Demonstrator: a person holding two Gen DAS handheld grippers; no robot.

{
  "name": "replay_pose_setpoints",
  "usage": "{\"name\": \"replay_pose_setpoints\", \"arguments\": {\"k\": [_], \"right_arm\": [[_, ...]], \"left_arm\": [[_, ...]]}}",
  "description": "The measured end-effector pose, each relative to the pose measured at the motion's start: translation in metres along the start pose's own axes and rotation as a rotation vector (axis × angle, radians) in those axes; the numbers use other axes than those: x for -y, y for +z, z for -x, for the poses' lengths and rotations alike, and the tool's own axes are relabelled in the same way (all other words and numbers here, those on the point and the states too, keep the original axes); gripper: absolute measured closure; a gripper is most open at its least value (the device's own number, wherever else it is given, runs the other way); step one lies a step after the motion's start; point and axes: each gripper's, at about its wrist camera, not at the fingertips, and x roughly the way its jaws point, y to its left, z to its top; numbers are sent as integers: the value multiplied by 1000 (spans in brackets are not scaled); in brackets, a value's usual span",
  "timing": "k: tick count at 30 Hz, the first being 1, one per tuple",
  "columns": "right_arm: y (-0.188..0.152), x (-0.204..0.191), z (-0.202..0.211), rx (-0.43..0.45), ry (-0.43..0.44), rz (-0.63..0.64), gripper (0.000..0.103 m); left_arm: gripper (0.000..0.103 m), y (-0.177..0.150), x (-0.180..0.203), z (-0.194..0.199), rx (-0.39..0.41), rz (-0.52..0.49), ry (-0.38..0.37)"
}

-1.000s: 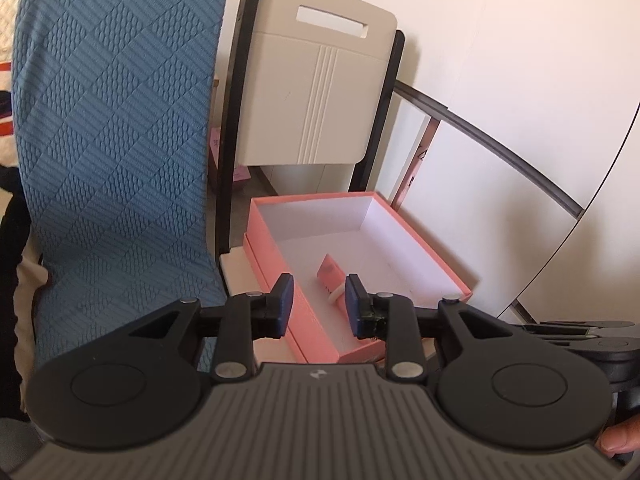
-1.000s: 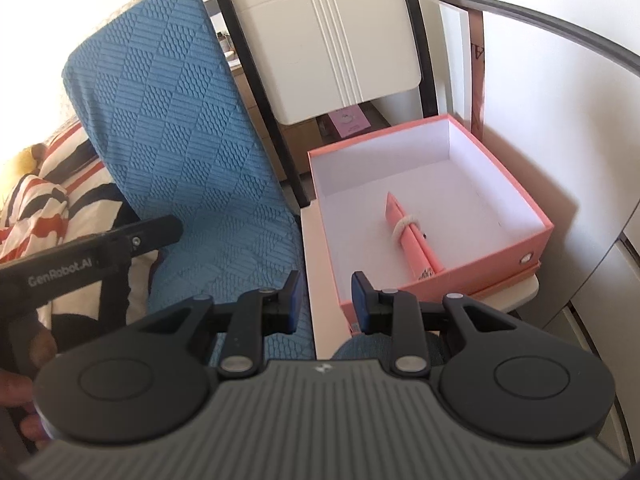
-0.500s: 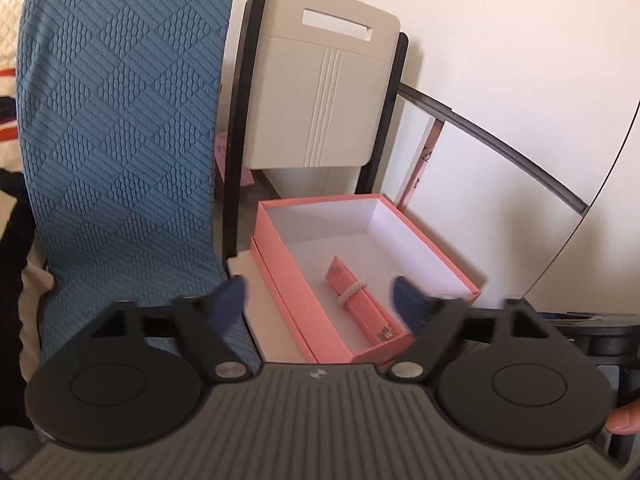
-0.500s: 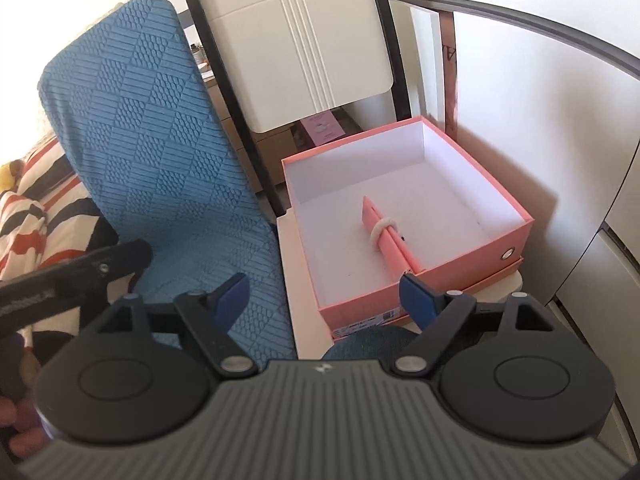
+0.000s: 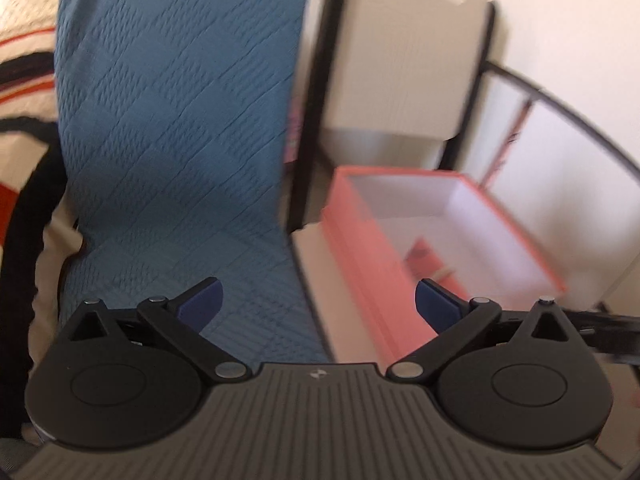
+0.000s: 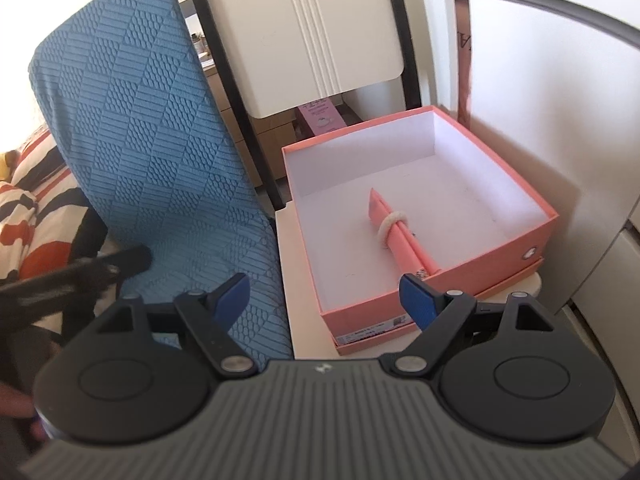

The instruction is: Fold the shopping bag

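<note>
On the left stands the blue chair (image 6: 140, 152), then the cream chair (image 6: 304, 36), and on its seat, further right, the pink box (image 6: 440, 284). The bag (image 6: 400, 232) lies in that box rolled tight with a white band around it, so I judge the folding done, or perhaps not yet begun. My left gripper (image 5: 316, 304) has just been opening and stands wide, empty; its view is blurred. My right gripper (image 6: 326, 298) is wide too, empty. The bag lies beyond the right fingertip (image 6: 416, 300), untouched.

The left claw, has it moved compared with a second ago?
Yes. The left claw has dropped and shifted left: the pink box now sits to its right, and its jaws have just been opening, nothing between them.
</note>
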Motion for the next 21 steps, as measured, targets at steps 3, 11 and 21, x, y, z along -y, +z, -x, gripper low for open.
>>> {"name": "replay_pose_setpoints", "arguments": {"k": [3,11,21], "right_arm": [[-1,-11,-14,-1,20,10,20],[1,-67,-58,1,136,86,20],[-14,-125,-105,-7,245,179,20]], "left_arm": [[0,-13,-25,-45,-33,45,55],[0,-36,-92,-144,-49,117,198],[0,-44,-149,-226,-60,171,433]]}}
